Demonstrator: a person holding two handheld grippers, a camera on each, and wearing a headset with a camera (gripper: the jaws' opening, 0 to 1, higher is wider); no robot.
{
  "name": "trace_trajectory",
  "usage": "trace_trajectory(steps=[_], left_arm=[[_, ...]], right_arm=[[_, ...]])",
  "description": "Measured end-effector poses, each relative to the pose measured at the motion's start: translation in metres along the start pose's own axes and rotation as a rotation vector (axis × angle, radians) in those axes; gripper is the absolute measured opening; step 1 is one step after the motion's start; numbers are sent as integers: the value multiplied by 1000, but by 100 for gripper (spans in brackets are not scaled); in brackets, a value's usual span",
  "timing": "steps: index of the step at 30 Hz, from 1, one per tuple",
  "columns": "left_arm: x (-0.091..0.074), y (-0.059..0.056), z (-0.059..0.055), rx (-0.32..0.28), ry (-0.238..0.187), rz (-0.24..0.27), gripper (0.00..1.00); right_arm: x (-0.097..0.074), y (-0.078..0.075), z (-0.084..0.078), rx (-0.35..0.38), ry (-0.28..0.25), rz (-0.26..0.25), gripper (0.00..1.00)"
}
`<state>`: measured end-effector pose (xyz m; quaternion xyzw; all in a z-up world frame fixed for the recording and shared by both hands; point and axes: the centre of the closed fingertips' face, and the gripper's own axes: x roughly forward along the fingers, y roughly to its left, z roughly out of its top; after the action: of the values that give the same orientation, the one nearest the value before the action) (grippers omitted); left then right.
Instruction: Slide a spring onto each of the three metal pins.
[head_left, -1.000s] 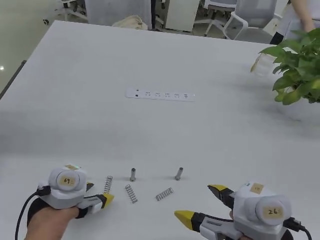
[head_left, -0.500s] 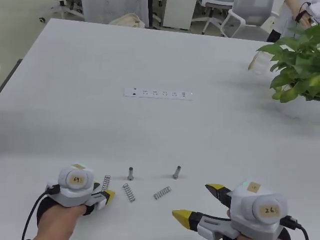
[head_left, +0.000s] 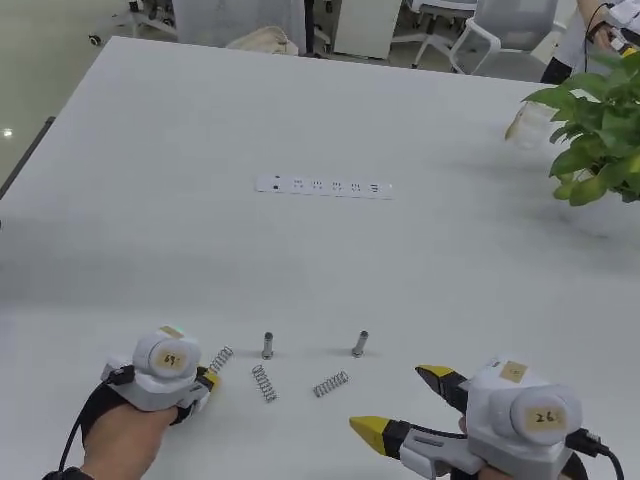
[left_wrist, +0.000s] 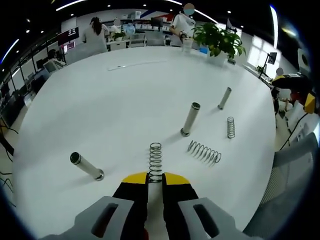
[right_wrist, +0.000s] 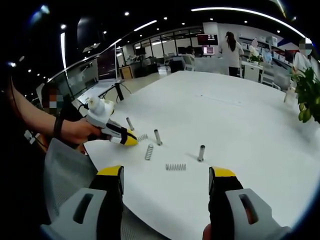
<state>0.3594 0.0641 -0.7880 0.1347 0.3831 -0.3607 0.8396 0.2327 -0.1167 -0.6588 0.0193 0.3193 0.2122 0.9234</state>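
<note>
The smooth, matt white tabletop carries three short cylindrical metal pins, dull silver with flared feet, and three small coiled wire springs. In the left gripper view the near pin slants at about nine o'clock from the jaw tips; I cannot tell whether it stands or lies. The middle pin stands at one o'clock, and the far pin is beyond it at about two o'clock.

The left gripper is grey moulded plastic with black jaws capped in yellow. Its jaws are at a narrow slit, pinched on the near end of the first spring, which runs straight out towards twelve o'clock. The second spring lies loose at two o'clock from those tips. The third spring lies further out, near the far pin. Neither loose spring touches a pin.

The right gripper has the same build and gapes wide — it holds nothing and touches nothing. In the head view it sits at about four o'clock from the two pins seen there, apart from them.

Also in the head view, a flat white plastic power strip lies at twelve o'clock from those pins, well apart — and a green leafy plant stands at two o'clock.
</note>
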Motion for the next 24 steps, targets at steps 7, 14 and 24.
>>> trace_trajectory(steps=[7, 14, 24], left_arm=[[-9, -1, -9, 2, 13, -4, 3], [-22, -2, -16, -13, 2, -17, 3], [-48, 6, -22, -18, -22, 0, 2]], right_arm=[[1, 3, -2, 0, 0, 8, 68], [2, 3, -3, 3, -3, 11, 68], [2, 5, 0, -6, -11, 16, 68]])
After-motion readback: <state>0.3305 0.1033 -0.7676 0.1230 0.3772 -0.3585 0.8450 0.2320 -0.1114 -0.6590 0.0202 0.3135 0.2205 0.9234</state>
